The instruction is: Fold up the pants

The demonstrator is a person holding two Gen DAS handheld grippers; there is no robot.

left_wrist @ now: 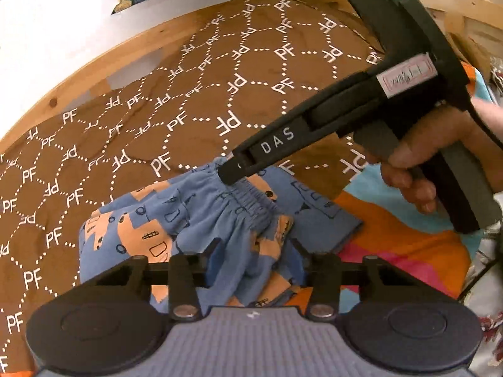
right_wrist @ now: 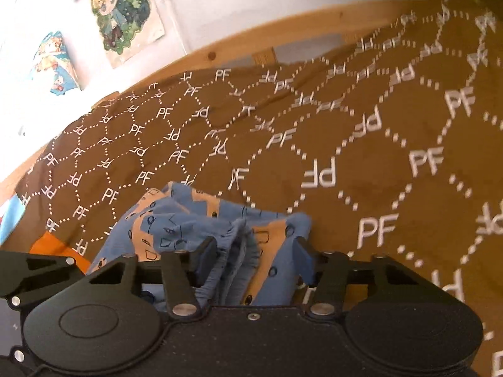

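Observation:
Small blue pants (left_wrist: 195,220) with an orange print lie bunched on a brown bedcover (left_wrist: 157,110) marked "PF". My left gripper (left_wrist: 254,251) is open, its fingers either side of a ridge of the fabric. My right gripper (right_wrist: 254,248) is also open, with the gathered elastic waistband (right_wrist: 239,238) between its fingers. In the left wrist view the right gripper (left_wrist: 232,172) comes in from the upper right, held by a hand (left_wrist: 418,157), with its tip on the waistband (left_wrist: 251,198).
A wooden bed frame (left_wrist: 94,62) runs along the far edge against a white wall. A bright orange, pink and blue cloth (left_wrist: 402,238) lies to the right of the pants. Cartoon posters (right_wrist: 125,9) hang on the wall.

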